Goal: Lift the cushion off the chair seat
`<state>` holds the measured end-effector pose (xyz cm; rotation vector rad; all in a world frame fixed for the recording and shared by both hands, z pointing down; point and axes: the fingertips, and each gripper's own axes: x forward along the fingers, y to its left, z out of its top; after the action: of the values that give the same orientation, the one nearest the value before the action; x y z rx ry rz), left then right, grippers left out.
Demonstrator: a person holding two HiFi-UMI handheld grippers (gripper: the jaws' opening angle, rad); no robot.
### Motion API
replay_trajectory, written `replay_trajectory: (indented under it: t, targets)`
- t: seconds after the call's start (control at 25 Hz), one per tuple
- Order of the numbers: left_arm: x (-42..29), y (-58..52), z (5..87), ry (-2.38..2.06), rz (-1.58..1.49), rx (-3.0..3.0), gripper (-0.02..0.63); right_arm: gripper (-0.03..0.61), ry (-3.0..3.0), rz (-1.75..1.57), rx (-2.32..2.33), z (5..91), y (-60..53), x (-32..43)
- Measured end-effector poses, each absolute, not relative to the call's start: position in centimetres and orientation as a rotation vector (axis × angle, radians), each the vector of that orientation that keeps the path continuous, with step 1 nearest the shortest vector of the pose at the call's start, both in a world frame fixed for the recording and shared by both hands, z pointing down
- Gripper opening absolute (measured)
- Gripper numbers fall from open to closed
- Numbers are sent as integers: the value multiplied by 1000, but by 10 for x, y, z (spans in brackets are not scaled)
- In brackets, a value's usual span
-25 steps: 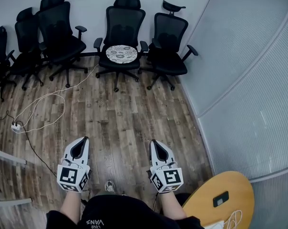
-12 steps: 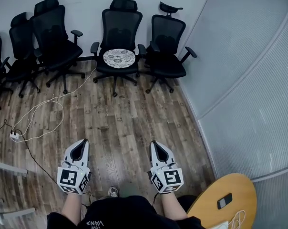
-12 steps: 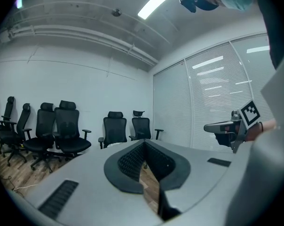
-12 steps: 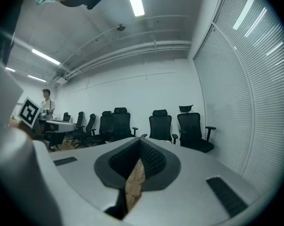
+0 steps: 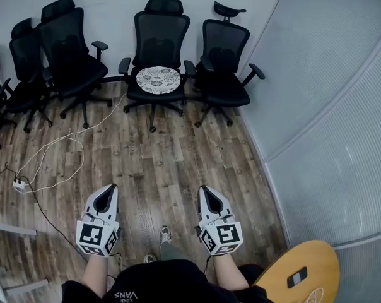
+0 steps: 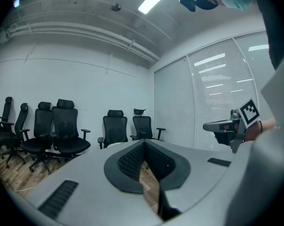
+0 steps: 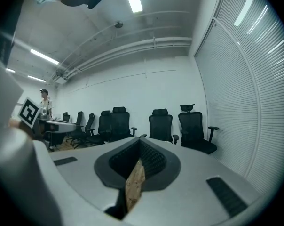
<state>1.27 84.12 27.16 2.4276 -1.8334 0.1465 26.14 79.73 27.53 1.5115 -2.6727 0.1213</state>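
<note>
Cushion (image 5: 158,79), round and pale with a dark pattern, lies flat on the seat of the middle chair (image 5: 161,40) by the far wall, well apart from both tools. The left tool (image 5: 106,189) is clenched on nothing: in the left gripper view its jaws meet, and only floor shows through the slit between them. The right tool (image 5: 205,190) is clenched empty in the same way. Both are held out roughly level, side by side, low in front of the person, each with its marker cube nearest the wrist. Below them a shoe (image 5: 166,233) rests on the wooden floor (image 5: 159,163). Off to the left a white cable (image 5: 52,147) loops across the boards to a power strip (image 5: 18,184). At the lower right is the edge of a round wooden worktop (image 5: 316,264) with a small dark device (image 5: 296,278) on it. Against the wall, a neighbouring chair (image 5: 225,49) stands just right of the cushion's chair, and a row of black chairs (image 5: 70,43) stands to its left. A ribbed translucent wall (image 5: 329,106) curves along the right side
</note>
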Motion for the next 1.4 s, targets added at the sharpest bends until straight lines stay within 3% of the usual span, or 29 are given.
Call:
replay_trajectory:
  t: [0.84, 1.4]
  targets:
    - [39, 701, 262, -1932, 126, 2355, 11, 17, -2724, 107, 1384, 270, 643, 280]
    - [19, 624, 269, -1891, 169, 2363, 11, 17, -2705, 155, 1410, 279, 572, 259]
